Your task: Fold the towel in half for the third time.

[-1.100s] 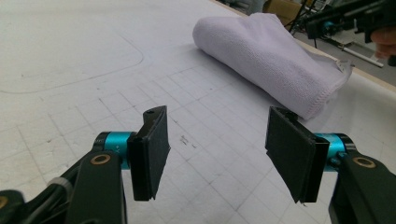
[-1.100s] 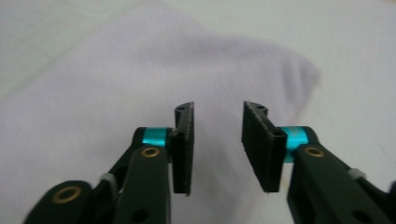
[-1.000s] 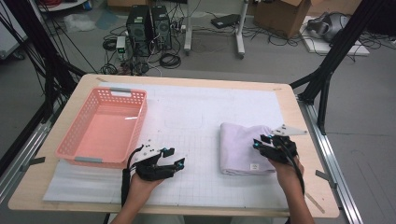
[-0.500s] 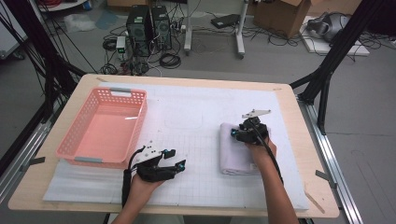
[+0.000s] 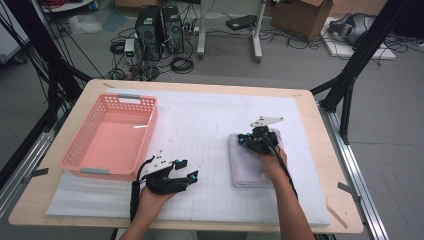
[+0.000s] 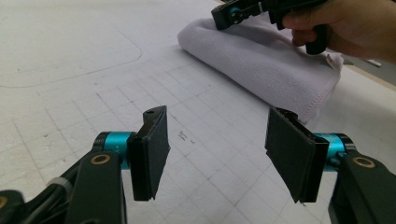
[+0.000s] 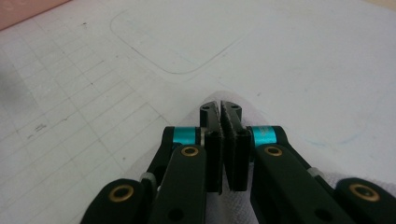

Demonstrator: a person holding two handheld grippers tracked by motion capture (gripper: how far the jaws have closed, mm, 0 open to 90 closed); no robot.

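High view shows our left claw [image 5: 186, 170] gaping and empty beside the pink basket [image 5: 112, 137], well apart from the folded towel [image 5: 250, 165]. Rightward, that towel lies lengthwise away from us on the worktop [image 5: 210, 115]. Our right claw [image 5: 243, 141] rests pressed together on the towel's far-left corner; we cannot tell whether it pinches cloth.

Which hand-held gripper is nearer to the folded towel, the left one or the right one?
The right. The right hand-held gripper rests on the folded towel, at its far end, jaws shut. The left hand-held gripper sits open on the mat, apart from the towel's left side.
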